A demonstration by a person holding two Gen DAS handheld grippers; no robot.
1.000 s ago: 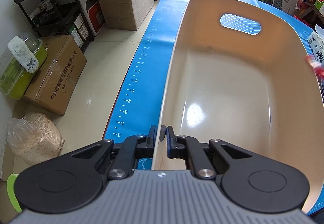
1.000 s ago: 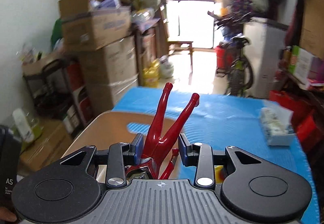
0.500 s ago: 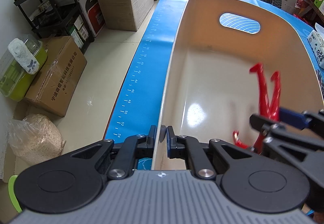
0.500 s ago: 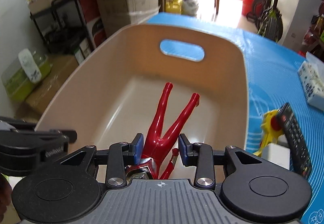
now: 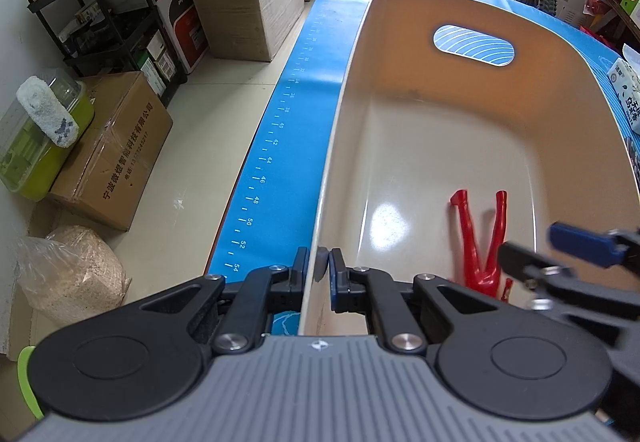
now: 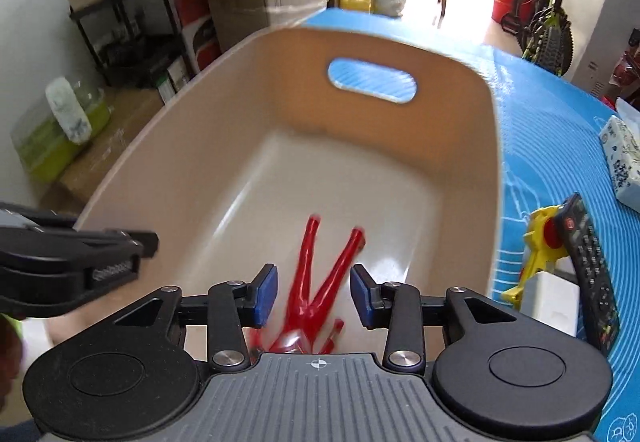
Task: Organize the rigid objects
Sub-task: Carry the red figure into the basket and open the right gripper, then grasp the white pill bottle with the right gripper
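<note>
A beige plastic tub (image 5: 340, 122) with a handle slot stands on the blue mat. My left gripper (image 5: 322, 262) is shut on the tub's near rim, which sits pinched between its pads. A glossy red toy figure (image 6: 320, 270) lies low in the tub, legs pointing away from me; it also shows in the left wrist view (image 5: 476, 242). My right gripper (image 6: 314, 282) hangs over the figure's hips. Its jaws are opening, and the blue pads stand clear of the figure on both sides. From the left wrist view the right gripper (image 5: 560, 254) reaches in from the right.
Right of the tub (image 6: 460, 162) on the mat lie a black remote control (image 6: 588, 266), a yellow toy (image 6: 536, 242), a white box (image 6: 548, 294) and a tissue pack (image 6: 624, 162). Cartons and a black shelf stand on the floor past the table's left edge.
My right gripper tipped down and sank into the tub with the red figure, then its jaws widened and released the figure. The left gripper kept still on the rim.
</note>
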